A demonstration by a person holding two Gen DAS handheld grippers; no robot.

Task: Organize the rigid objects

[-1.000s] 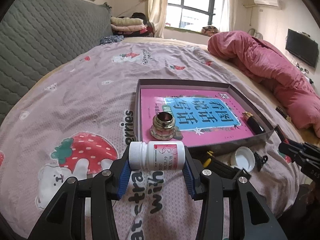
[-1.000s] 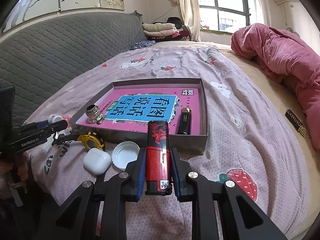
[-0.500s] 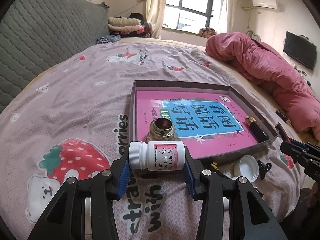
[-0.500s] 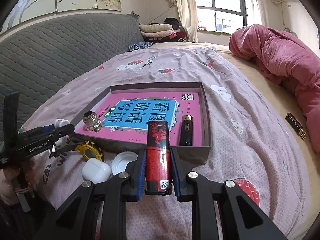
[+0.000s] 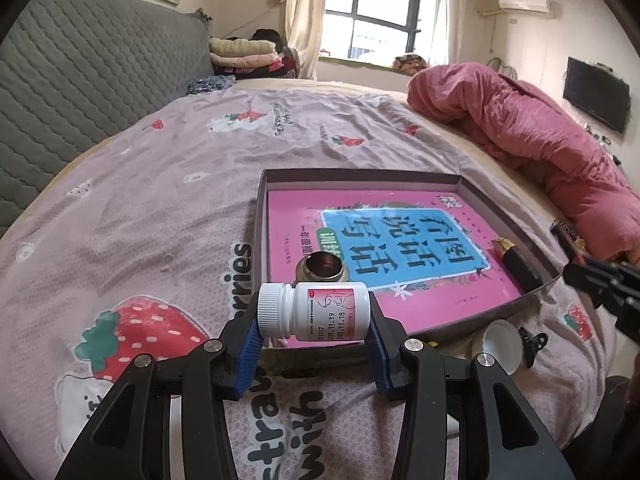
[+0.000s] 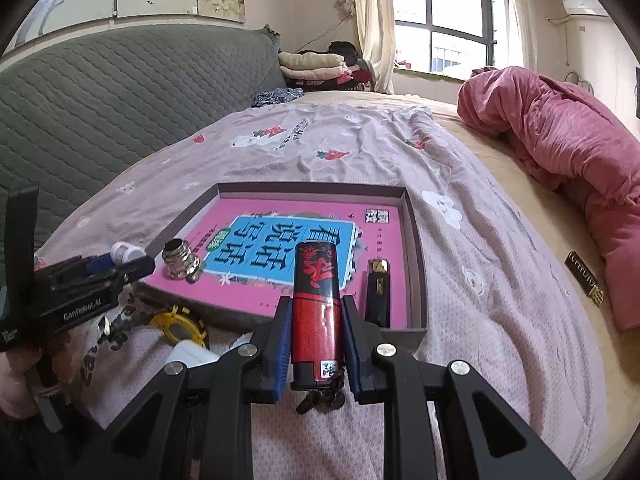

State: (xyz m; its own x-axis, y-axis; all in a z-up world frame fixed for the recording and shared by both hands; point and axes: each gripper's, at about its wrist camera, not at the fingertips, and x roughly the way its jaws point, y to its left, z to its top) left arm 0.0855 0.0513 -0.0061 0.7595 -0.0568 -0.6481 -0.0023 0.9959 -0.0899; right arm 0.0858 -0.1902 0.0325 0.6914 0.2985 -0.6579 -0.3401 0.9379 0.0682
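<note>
Between the left gripper [image 5: 314,330] fingers, a white pill bottle [image 5: 313,312] is clamped crosswise; the right gripper [image 6: 316,350] fingers clamp a red lighter [image 6: 317,312] lengthwise, tray [image 6: 416,248] ahead.

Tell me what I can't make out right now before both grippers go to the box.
- Metal fitting: left wrist view, lower part hidden behind the held pill bottle.
- White case: right wrist view, mostly covered by the right gripper holding the red lighter.
- Pill bottle label: print too small.
- Left gripper: whether over the box is unclear.
</note>
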